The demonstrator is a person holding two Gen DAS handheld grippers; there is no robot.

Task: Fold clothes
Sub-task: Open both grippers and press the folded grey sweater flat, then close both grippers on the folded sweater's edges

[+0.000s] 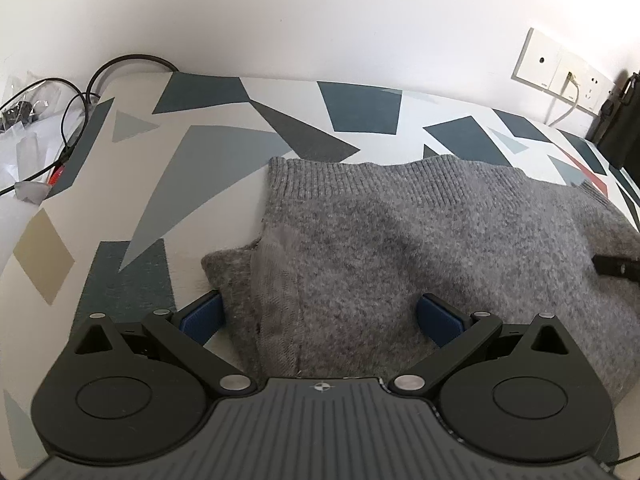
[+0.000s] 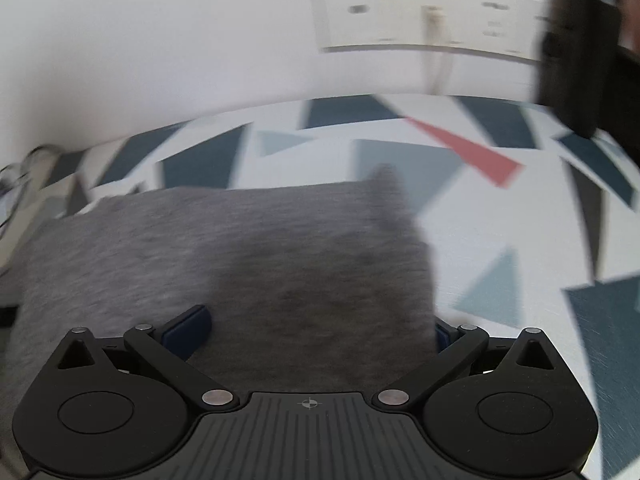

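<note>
Clearly mid-fold: grey sweater [image 1: 400, 240] lying bunched on the patterned cloth [image 1: 168, 184]. Left gripper [image 1: 320, 316] spread wide astride its near edge, pinching nothing; right gripper [image 2: 320, 328] likewise spread over the blurred knit. Next, probably: close on the hem, lift evenly.

I read this as a room in a home, likely a bedroom or living space. I see a soft surface under a cover printed with geometric shapes [image 1: 224, 148] in navy, grey, tan and red, pushed against a plain white wall [image 1: 320, 20]. A row of wall sockets [image 1: 560, 72] has a pale cable plugged in (blurred on my right view), and loose black cables [image 1: 80, 92] trail over clutter at the left edge.
</note>
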